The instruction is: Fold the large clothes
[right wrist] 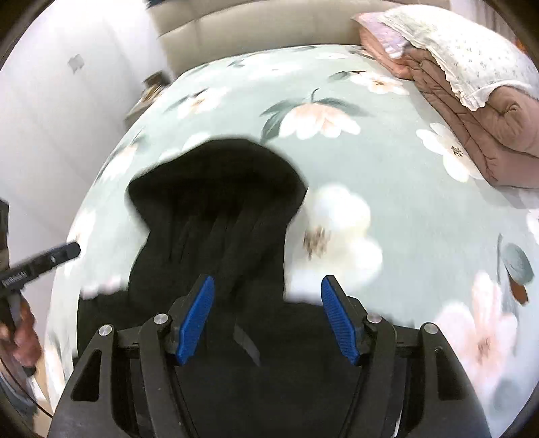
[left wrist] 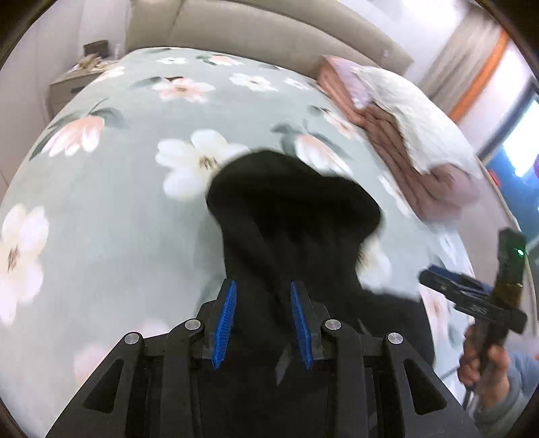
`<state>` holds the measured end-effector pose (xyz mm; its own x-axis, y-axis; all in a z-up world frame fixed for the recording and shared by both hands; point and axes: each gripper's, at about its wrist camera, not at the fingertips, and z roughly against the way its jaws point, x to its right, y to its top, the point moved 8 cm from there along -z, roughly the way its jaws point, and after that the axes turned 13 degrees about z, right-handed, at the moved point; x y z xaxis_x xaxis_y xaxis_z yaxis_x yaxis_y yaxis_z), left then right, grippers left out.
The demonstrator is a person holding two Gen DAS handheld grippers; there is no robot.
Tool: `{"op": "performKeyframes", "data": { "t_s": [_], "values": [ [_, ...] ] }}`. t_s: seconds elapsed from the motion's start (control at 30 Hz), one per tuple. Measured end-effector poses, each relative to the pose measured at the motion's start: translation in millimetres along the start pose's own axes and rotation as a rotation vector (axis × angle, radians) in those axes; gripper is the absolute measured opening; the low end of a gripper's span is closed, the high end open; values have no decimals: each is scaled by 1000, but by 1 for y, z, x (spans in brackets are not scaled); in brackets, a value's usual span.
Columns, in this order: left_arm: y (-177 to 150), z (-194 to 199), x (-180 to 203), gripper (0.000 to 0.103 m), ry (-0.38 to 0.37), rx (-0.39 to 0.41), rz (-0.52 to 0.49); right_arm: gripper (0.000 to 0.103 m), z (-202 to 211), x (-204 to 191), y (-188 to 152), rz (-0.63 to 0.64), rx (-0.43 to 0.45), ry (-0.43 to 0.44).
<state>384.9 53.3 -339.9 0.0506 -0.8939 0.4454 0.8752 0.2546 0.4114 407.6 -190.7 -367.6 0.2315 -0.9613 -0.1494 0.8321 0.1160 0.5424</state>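
A black hooded garment (left wrist: 289,215) lies on the floral bed cover (left wrist: 118,209), its hood pointing to the far side; it also shows in the right wrist view (right wrist: 215,202). My left gripper (left wrist: 262,293) hangs over the garment's body with its blue pads (left wrist: 227,313) parted and nothing between them. My right gripper (right wrist: 267,286) is open wide above the garment's right side, empty. The right gripper also shows in the left wrist view (left wrist: 471,296), and the left gripper shows at the left edge of the right wrist view (right wrist: 40,261).
A folded pink quilt with a white pillow (left wrist: 404,128) lies at the bed's far right; it also shows in the right wrist view (right wrist: 471,84). A beige headboard (left wrist: 256,30) is at the back. A nightstand (left wrist: 74,77) stands at the far left.
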Motion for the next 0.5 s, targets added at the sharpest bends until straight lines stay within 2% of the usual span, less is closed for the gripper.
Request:
{"op": "performKeyframes", "data": {
  "t_s": [0.1,0.17,0.23,0.27,0.33,0.37,0.4,0.43,0.5],
  "values": [
    [37,-41,-6,34,52,16,34,69,-32,16,21,-29,-16,-47],
    [46,-66,-9,34,96,2,31,69,-57,21,31,-40,-40,-56],
    [50,-91,-12,34,107,-38,31,69,-74,25,37,-59,-67,-54],
    [54,-101,-11,34,110,-48,32,63,-86,28,39,-73,-88,-64],
    [65,-118,-15,33,127,-39,43,24,-98,30,37,-69,-113,-61],
    [70,-125,-19,29,122,-38,59,8,-101,31,35,-60,-123,-69],
    [74,-127,-26,8,121,-35,76,8,-101,33,35,-57,-114,-70],
    [78,-127,-35,0,144,-26,96,8,-95,34,36,-56,-87,-55],
    [81,-109,-44,0,60,-1,148,7,-73,34,35,-56,-8,-8]
  ]
}}
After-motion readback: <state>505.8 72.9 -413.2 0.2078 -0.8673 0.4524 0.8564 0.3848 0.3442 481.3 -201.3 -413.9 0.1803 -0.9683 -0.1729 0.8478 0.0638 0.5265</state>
